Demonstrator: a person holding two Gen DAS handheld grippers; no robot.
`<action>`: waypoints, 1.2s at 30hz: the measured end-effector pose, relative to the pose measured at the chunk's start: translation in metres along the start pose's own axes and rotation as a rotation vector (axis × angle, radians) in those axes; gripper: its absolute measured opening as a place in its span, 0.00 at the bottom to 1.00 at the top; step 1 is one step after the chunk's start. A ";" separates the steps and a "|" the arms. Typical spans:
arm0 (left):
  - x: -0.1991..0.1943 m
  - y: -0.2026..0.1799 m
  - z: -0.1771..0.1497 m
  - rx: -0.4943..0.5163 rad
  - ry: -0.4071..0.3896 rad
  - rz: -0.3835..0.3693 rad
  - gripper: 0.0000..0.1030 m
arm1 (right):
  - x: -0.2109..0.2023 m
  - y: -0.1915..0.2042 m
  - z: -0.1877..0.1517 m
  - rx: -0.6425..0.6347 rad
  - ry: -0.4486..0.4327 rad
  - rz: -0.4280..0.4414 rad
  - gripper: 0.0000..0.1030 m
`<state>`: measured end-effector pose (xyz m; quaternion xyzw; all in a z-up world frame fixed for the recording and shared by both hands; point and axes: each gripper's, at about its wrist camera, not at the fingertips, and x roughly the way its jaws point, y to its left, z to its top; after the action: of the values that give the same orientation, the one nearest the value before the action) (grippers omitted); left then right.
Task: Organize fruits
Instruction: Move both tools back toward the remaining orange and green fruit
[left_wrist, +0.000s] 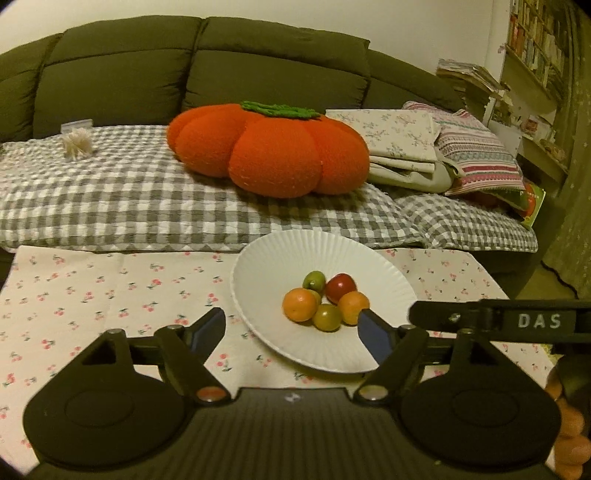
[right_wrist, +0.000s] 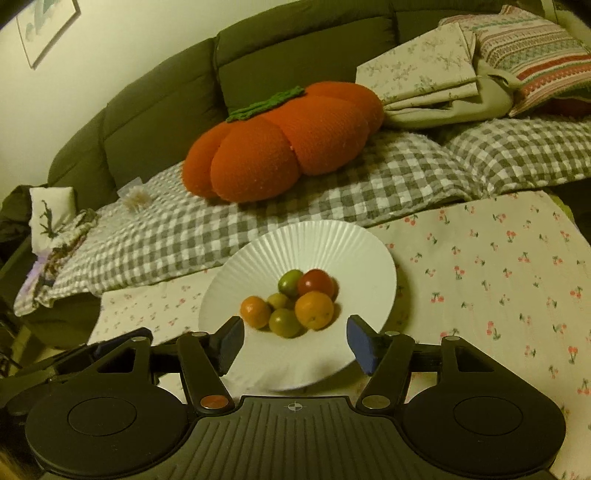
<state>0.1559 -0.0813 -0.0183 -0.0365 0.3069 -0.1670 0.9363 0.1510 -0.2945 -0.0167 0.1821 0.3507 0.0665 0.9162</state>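
Note:
A white ribbed plate sits on a cherry-print cloth. It holds several small fruits: two oranges, a red one and green ones. My left gripper is open and empty, just in front of the plate, its right finger over the plate's near rim. My right gripper is open and empty, its fingers either side of the plate's near part. The right gripper's body shows at the right of the left wrist view.
The cherry-print cloth covers the table. Behind it is a green sofa with a checked blanket, an orange pumpkin cushion, and folded linens and pillows. Bookshelves stand at right.

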 end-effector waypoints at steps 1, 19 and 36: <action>-0.003 0.001 -0.001 0.003 0.002 0.010 0.79 | -0.003 0.002 -0.001 -0.006 0.002 0.001 0.60; -0.045 0.029 -0.031 -0.124 0.059 0.049 0.85 | -0.049 -0.011 -0.025 0.120 -0.049 0.013 0.73; -0.037 0.029 -0.051 -0.168 0.137 0.068 0.85 | -0.049 0.016 -0.068 0.039 0.076 0.045 0.73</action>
<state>0.1066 -0.0395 -0.0435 -0.0928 0.3840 -0.1111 0.9119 0.0699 -0.2728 -0.0271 0.2051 0.3821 0.0871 0.8969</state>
